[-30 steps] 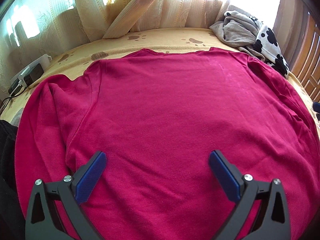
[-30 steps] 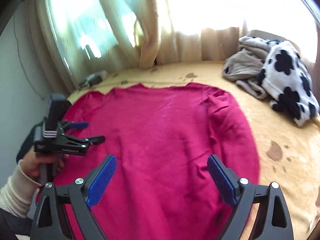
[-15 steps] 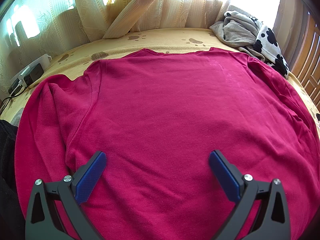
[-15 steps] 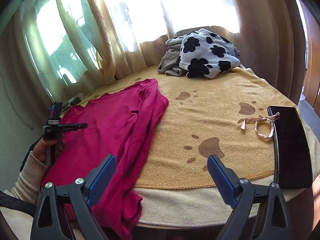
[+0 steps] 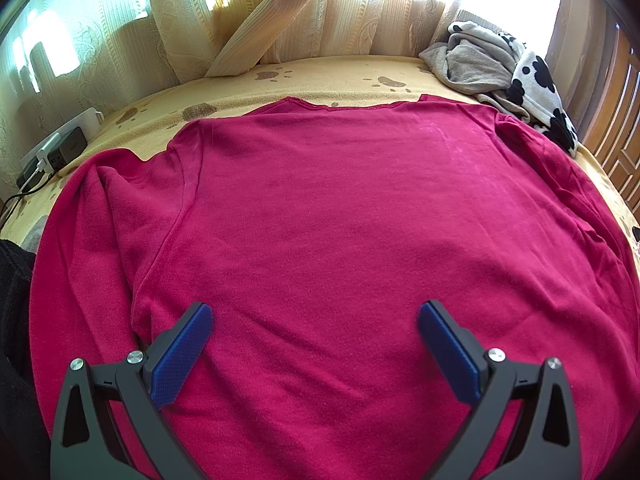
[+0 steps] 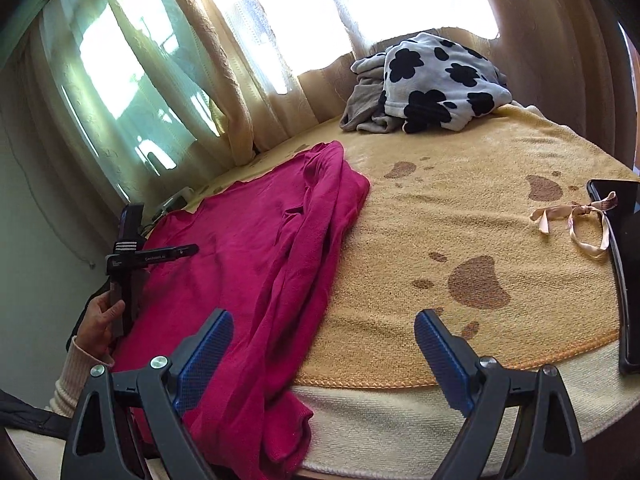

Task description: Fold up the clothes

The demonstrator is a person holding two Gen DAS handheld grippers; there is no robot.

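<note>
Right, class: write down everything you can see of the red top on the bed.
The top is a deep magenta, long-sleeved, soft fleecy-looking knit. It lies spread flat on the yellow paw-print blanket, neckline towards the curtains. One sleeve lies folded along its side, rumpled, its end hanging over the bed edge near the right claw. Neither open claw touches it; the left claw hovers above its body.

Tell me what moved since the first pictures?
The right gripper swung to the right, off the red shirt, and now hovers open over the yellow blanket by the shirt's sleeve. Nothing was grabbed or dropped. The left gripper stayed open over the shirt, which lies flat as before.
</note>
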